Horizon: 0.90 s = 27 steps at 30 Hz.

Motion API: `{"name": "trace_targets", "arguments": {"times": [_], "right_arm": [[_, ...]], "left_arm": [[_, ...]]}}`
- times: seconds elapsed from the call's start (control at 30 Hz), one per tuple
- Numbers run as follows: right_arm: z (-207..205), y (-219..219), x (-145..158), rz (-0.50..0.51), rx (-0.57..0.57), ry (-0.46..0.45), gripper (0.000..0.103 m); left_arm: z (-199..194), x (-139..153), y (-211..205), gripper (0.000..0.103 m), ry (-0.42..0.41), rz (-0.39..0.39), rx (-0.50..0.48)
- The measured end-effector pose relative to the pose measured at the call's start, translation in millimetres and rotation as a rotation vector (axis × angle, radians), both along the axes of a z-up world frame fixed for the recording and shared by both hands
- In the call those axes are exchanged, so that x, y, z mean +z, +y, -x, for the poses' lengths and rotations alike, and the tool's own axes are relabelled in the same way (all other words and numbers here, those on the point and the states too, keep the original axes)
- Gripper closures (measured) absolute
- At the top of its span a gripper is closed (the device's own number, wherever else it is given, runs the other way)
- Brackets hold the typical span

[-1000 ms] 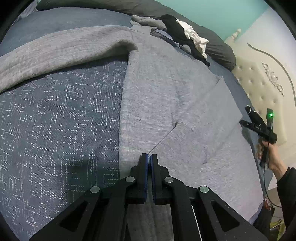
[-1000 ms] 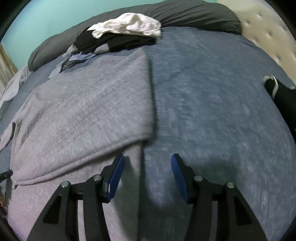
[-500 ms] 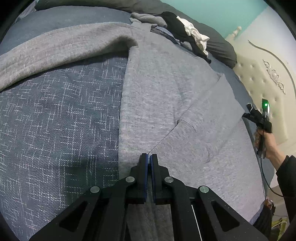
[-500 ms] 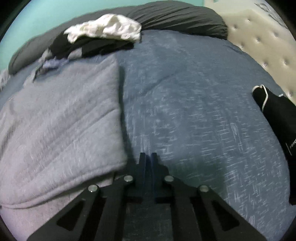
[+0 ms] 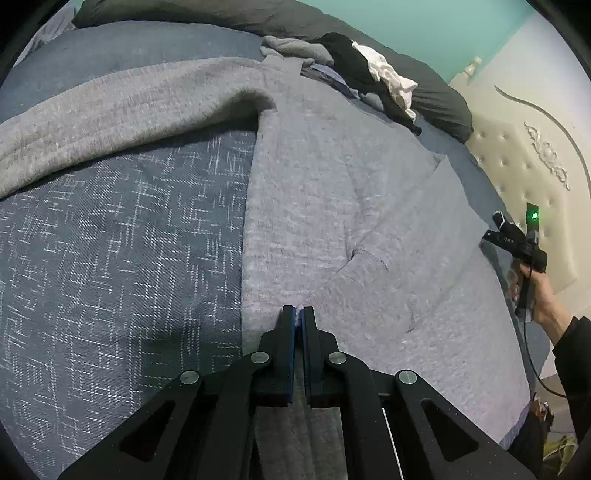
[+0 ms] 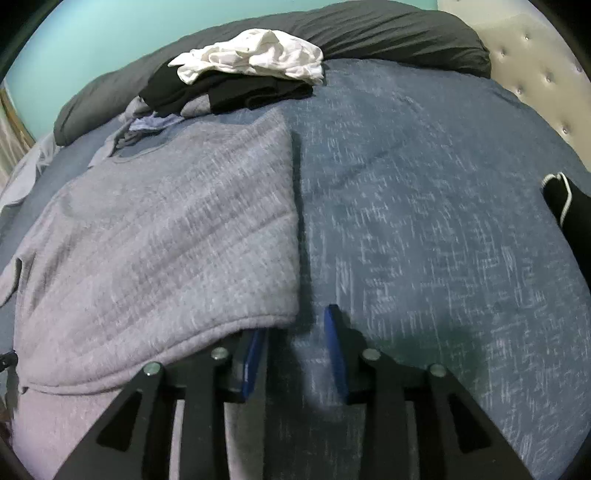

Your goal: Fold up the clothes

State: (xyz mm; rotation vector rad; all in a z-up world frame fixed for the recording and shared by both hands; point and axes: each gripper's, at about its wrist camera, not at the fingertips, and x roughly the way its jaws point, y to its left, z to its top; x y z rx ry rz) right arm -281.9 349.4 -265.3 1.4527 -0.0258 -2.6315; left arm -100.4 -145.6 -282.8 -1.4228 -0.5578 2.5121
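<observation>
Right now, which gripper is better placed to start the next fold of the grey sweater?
Left. The left gripper is shut on the grey sweater at its near hem. The right gripper has just been opening, nothing between its pads, at the folded edge over blue bedding.

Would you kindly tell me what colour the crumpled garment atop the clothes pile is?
White: the crumpled white garment tops the black clothes, clearest in the right wrist view.

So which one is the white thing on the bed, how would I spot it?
Look to the far end of the blue bedspread, just before the long dark pillow. A small clothes pile sits there. The crumpled white garment lies on top, the only white piece, over black ones.
</observation>
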Motion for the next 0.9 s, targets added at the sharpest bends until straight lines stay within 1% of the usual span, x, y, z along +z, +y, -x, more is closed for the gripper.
{"name": "trace_targets", "arguments": {"times": [0.07, 0.17, 0.3, 0.4, 0.43, 0.5, 0.63, 0.9], "right_arm": [[4.6, -2.5, 2.1, -0.007, 0.009, 0.011, 0.07], [12.9, -6.8, -3.3, -0.042, 0.014, -0.003, 0.07], [23.3, -7.5, -8.2, -0.019, -0.004, -0.004, 0.07], [26.0, -11.6, -8.6, -0.041, 0.008, 0.004, 0.071], [27.1, -13.9, -8.0, -0.049, 0.018, 0.005, 0.074], [28.6, -19.3, -5.6, -0.065, 0.046, 0.01, 0.089], [24.8, -21.0, -4.0, -0.111, 0.071, 0.021, 0.092], [17.8, -5.3, -7.8, -0.121, 0.078, 0.001, 0.092]], "left_arm": [[-0.9, 0.4, -1.2, 0.1, 0.006, 0.004, 0.006], [-2.1, 5.7, -3.2, 0.1, 0.032, 0.012, 0.022], [-3.7, 14.8, -7.9, 0.1, 0.068, 0.013, 0.036], [-3.7, 19.7, -11.9, 0.1, 0.083, 0.017, 0.048], [-3.3, 20.0, -12.6, 0.1, 0.084, 0.019, 0.052], [-2.5, 18.1, -14.9, 0.1, 0.081, 0.018, 0.057], [1.8, 8.3, -17.1, 0.1, 0.056, 0.004, 0.062], [1.9, -2.5, -18.7, 0.1, 0.024, -0.012, 0.061]]}}
